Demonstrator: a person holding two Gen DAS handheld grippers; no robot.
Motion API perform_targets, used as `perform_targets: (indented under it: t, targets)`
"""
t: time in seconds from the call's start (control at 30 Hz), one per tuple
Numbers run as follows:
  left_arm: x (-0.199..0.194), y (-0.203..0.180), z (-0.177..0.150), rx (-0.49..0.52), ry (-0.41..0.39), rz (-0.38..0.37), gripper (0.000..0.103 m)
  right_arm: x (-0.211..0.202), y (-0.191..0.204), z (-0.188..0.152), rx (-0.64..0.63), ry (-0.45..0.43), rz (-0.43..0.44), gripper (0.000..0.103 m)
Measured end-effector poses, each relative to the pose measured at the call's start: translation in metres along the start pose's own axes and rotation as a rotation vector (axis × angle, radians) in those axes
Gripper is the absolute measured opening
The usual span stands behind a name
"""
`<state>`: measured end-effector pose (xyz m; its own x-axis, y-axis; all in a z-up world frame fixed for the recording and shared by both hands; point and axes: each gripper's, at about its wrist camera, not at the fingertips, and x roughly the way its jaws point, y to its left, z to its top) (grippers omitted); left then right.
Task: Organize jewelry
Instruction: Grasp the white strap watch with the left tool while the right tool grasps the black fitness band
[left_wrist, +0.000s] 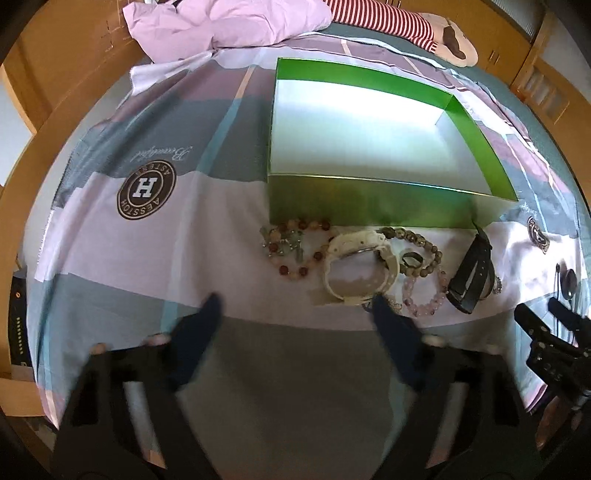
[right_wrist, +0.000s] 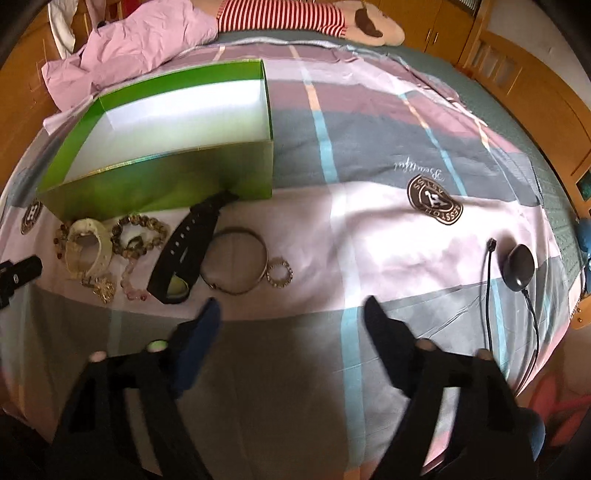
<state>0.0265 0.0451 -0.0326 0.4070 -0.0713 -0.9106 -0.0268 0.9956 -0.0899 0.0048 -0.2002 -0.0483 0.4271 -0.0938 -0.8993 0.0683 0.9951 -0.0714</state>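
Note:
An open green box (left_wrist: 369, 201) with a pale, bare inside stands on the bed; it also shows in the right wrist view (right_wrist: 166, 181). Jewelry lies in a row before it: a reddish bead bracelet (left_wrist: 295, 245), a white watch (left_wrist: 360, 267), a brown bead bracelet (left_wrist: 424, 251), a pink bead bracelet (left_wrist: 424, 295) and a black watch (left_wrist: 474, 275). The right wrist view adds a metal bangle (right_wrist: 236, 264) and a small bead ring (right_wrist: 279, 273) beside the black watch (right_wrist: 188, 247). My left gripper (left_wrist: 295, 304) is open, just short of the white watch. My right gripper (right_wrist: 290, 308) is open, near the bangle.
The bed has a patchwork cover with round logo badges (left_wrist: 146, 192). A pink quilt (left_wrist: 229, 22) and a striped plush toy (left_wrist: 443, 33) lie at the far end. A black puck with a cable (right_wrist: 521, 267) lies at the right. Wooden furniture surrounds the bed.

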Motion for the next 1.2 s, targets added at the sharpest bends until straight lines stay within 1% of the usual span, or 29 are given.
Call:
perform_targets:
  t: [0.03, 0.07, 0.1, 0.13, 0.2, 0.27, 0.3, 0.33, 0.37, 0.4, 0.47, 0.5, 0.53, 0.57, 0.6, 0.63, 0.7, 0.77, 0.93, 1.0, 1.07, 1.17, 1.2]
  targets:
    - [0.002, -0.001, 0.002, 0.001, 0.014, -0.028, 0.059, -0.001, 0.001, 0.000, 0.001, 0.000, 0.018, 0.061]
    - [0.007, -0.005, 0.004, 0.011, 0.041, -0.051, 0.047, -0.002, 0.003, 0.003, 0.005, 0.002, 0.049, 0.052]
    - [0.013, -0.009, 0.008, 0.028, 0.071, -0.058, 0.039, -0.002, 0.006, 0.007, 0.012, 0.005, 0.098, 0.048]
    - [0.019, -0.014, 0.013, 0.055, 0.087, -0.046, 0.039, -0.003, 0.008, 0.011, 0.017, 0.003, 0.131, 0.045]
    - [0.028, -0.022, 0.023, 0.104, 0.070, 0.001, 0.039, -0.002, 0.016, 0.022, 0.015, -0.010, 0.176, 0.045]
    - [0.035, -0.025, 0.029, 0.128, 0.069, -0.003, 0.039, 0.005, 0.027, 0.031, 0.007, -0.005, 0.209, 0.045]
    - [0.040, -0.025, 0.033, 0.125, 0.075, -0.034, 0.044, 0.011, 0.033, 0.035, 0.004, 0.005, 0.218, 0.045]
    - [0.043, -0.023, 0.035, 0.118, 0.082, -0.056, 0.048, 0.018, 0.038, 0.038, 0.002, 0.017, 0.214, 0.052]
    - [0.045, -0.022, 0.036, 0.110, 0.085, -0.070, 0.057, 0.025, 0.043, 0.041, 0.001, 0.028, 0.207, 0.056]
    - [0.046, -0.020, 0.036, 0.103, 0.082, -0.074, 0.063, 0.034, 0.048, 0.041, -0.003, 0.042, 0.204, 0.056]
    - [0.051, -0.020, 0.036, 0.117, 0.078, -0.061, 0.063, 0.049, 0.054, 0.042, -0.008, 0.070, 0.200, 0.055]
    - [0.055, -0.020, 0.036, 0.128, 0.080, -0.050, 0.056, 0.055, 0.056, 0.040, -0.007, 0.084, 0.200, 0.050]
    - [0.057, -0.020, 0.035, 0.124, 0.093, -0.058, 0.046, 0.058, 0.056, 0.039, -0.001, 0.091, 0.219, 0.032]
    - [0.062, -0.019, 0.034, 0.110, 0.118, -0.072, 0.019, 0.058, 0.055, 0.037, 0.001, 0.098, 0.227, 0.024]
    - [0.067, -0.017, 0.033, 0.089, 0.153, -0.092, 0.013, 0.056, 0.054, 0.035, -0.003, 0.097, 0.237, 0.022]
    - [0.069, -0.017, 0.031, 0.083, 0.162, -0.100, 0.012, 0.052, 0.053, 0.033, -0.012, 0.089, 0.243, 0.018]
    - [0.065, -0.018, 0.028, 0.095, 0.146, -0.087, 0.007, 0.041, 0.048, 0.030, -0.032, 0.068, 0.235, 0.018]
    - [0.056, -0.019, 0.026, 0.099, 0.125, -0.094, 0.007, 0.029, 0.041, 0.029, -0.034, 0.048, 0.241, 0.018]
    - [0.029, -0.015, 0.020, 0.080, 0.073, -0.162, 0.008, -0.002, 0.024, 0.032, -0.007, 0.002, 0.274, 0.018]
    - [0.023, -0.012, 0.020, 0.072, 0.053, -0.169, 0.009, -0.011, 0.022, 0.032, -0.004, -0.011, 0.288, 0.018]
    - [0.017, -0.008, 0.020, 0.062, 0.044, -0.186, 0.009, -0.015, 0.023, 0.031, -0.010, -0.012, 0.301, 0.018]
    - [0.013, 0.000, 0.021, 0.038, 0.047, -0.195, 0.009, -0.011, 0.031, 0.030, -0.019, 0.026, 0.346, 0.018]
    - [0.015, 0.003, 0.022, 0.033, 0.056, -0.190, 0.009, -0.006, 0.034, 0.027, -0.031, 0.043, 0.339, 0.018]
